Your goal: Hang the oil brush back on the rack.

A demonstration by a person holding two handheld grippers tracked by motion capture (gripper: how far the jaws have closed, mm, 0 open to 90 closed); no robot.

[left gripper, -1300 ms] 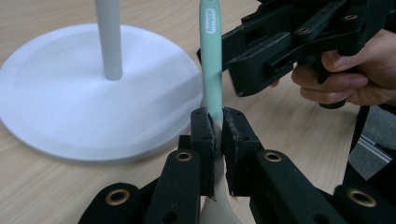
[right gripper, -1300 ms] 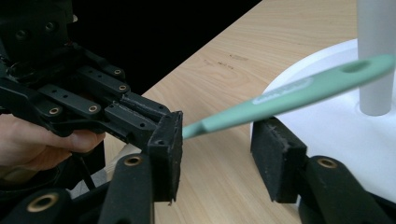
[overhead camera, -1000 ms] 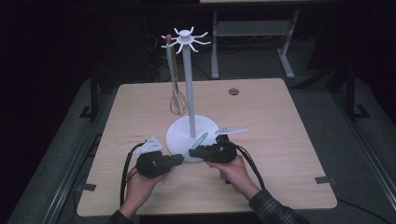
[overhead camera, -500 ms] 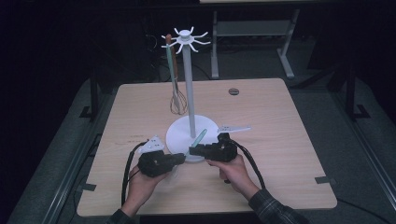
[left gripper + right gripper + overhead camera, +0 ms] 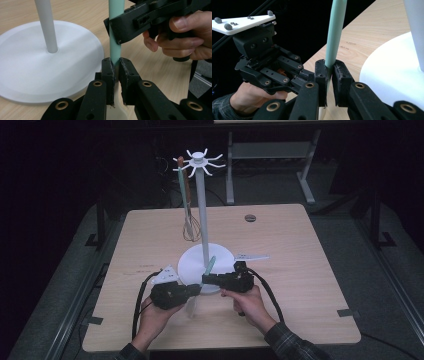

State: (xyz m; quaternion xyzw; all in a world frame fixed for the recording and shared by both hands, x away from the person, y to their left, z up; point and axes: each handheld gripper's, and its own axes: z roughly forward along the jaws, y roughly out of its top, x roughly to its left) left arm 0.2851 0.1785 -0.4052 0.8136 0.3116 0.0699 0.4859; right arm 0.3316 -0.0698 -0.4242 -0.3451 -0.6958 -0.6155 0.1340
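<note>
While both grippers clamp the green handle [image 5: 115, 47], left gripper [image 5: 196, 290] low, right gripper [image 5: 205, 279] above, its axis tilts toward the stand [image 5: 200, 265].

We are finding the white stand [image 5: 206, 260] blocking the table's [image 5: 300, 285] middle, its base touching our working spot, a whisk [image 5: 189, 227] hanging beside its pole. We are seeing bare tabletop offering passage on both flanks and behind.

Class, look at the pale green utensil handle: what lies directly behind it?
Behind the pale green utensil handle stand the round white stand base and its white pole. Both tongs cover parts of the handle.
</note>
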